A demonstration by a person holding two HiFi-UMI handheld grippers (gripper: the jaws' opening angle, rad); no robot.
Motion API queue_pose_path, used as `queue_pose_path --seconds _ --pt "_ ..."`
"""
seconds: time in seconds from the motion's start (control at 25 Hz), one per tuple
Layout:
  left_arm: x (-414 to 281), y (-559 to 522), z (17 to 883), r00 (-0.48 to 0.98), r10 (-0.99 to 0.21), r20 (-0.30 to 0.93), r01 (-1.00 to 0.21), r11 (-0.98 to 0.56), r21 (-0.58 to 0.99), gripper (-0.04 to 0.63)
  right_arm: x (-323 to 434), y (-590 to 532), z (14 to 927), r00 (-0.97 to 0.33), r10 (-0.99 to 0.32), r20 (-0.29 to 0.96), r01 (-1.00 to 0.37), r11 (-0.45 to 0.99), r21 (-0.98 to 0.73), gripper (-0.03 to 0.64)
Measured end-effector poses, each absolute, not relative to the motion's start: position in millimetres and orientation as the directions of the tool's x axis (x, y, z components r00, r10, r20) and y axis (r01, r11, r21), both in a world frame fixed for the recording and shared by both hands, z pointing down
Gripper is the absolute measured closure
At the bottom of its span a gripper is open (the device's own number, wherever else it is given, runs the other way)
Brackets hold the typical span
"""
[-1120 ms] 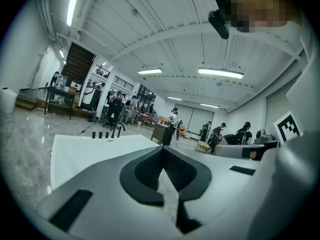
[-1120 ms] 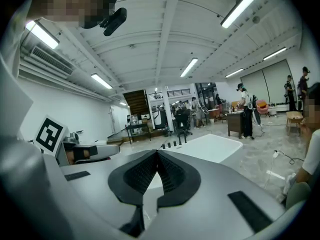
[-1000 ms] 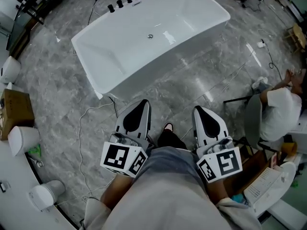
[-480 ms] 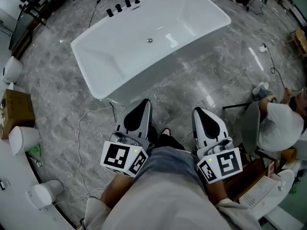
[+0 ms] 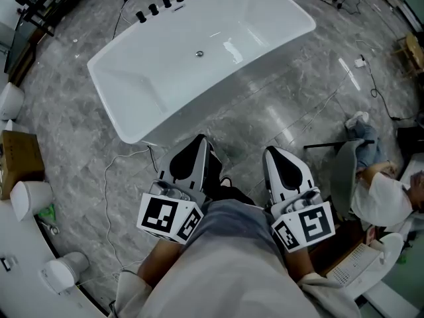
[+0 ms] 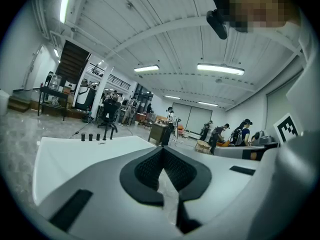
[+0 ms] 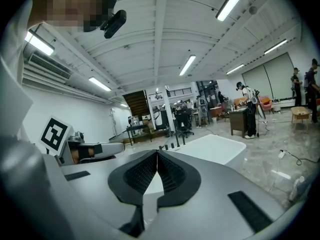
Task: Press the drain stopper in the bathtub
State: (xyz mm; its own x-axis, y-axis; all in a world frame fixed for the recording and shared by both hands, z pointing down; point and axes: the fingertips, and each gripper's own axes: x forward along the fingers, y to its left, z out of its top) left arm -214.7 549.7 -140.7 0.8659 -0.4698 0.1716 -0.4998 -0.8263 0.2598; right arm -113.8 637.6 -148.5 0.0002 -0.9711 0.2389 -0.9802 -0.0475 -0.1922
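Note:
A white freestanding bathtub [image 5: 126,95] stands on the grey marble floor ahead of me, with a small round metal drain stopper [image 5: 199,53] in the middle of its bottom. Black tap fittings [image 5: 154,9] line its far rim. My left gripper [image 5: 199,140] and right gripper [image 5: 272,152] are held close to my body, well short of the tub, both shut with nothing between the jaws. The tub also shows in the left gripper view as a white rim [image 6: 75,151] and in the right gripper view [image 7: 215,148] beyond the tips.
A white cable [image 5: 109,171] trails on the floor near the tub's near corner. A seated person [image 5: 381,197] and a chair are at the right. White round stools [image 5: 26,197] and a cardboard box [image 5: 20,154] sit at the left. People and desks stand far off.
The view has shifted: the bathtub sits a little further left and up in the head view. The person at the right has moved lower. Both grippers stay as they were.

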Motion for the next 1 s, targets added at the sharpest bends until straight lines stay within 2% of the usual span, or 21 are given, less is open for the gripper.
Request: queue_pose_path --seconds 0.6,1.0 --pt "-169 447 -121 0.876 -0.435 0.207 -0.479 -0.831 0.284 0.598 -74 533 -130 -0.010 -0.956 0.294 -0.979 -0.051 -0.198 0.599" --pt "-154 375 -128 0.883 -0.431 0.186 -0.469 -0.838 0.280 0.598 -61 460 -139 -0.005 -0.961 0.277 -0.983 -0.046 -0.176 0.600"
